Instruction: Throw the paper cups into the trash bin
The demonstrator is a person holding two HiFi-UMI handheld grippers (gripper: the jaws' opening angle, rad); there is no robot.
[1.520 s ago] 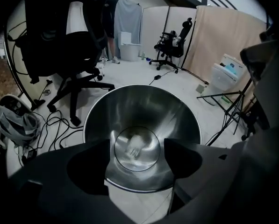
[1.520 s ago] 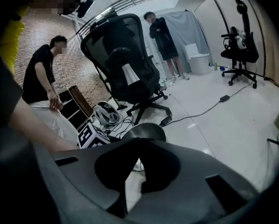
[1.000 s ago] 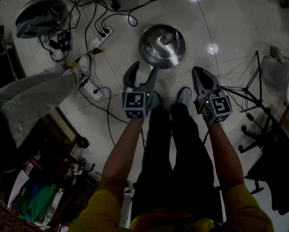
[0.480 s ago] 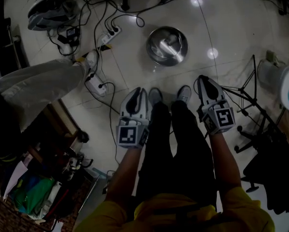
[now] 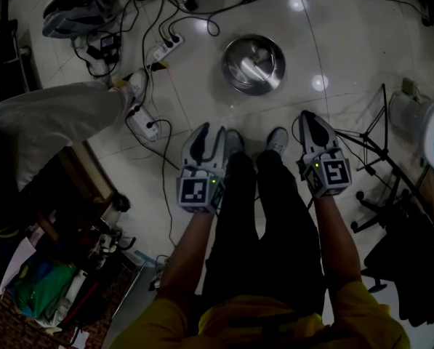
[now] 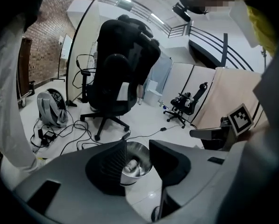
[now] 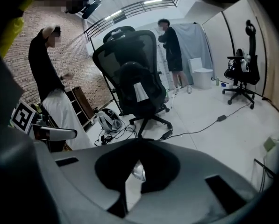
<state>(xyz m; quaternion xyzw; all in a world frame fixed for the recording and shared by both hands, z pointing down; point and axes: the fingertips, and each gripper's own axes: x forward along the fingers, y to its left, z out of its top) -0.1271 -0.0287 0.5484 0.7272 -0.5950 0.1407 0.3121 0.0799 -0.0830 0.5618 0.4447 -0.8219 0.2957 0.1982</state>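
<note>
Head view: a round metal trash bin stands on the tiled floor, out in the open with no edge of the floor near it. It is ahead of the person's shoes, and a power strip with its cables lies to the bin's left. The left tool and right tool hang over the floor on either side of the legs, both short of the bin.

Left gripper view: the left tool is released. Its jaws have just been opening and now stand a little apart with nothing between them. Through the gap shows the bin, with pale paper cups lying at its bottom. An office chair stands beyond.

Right gripper view: the right tool is clenched, tips together, and holds nothing. A sliver of the bin shows below the tips.
</note>
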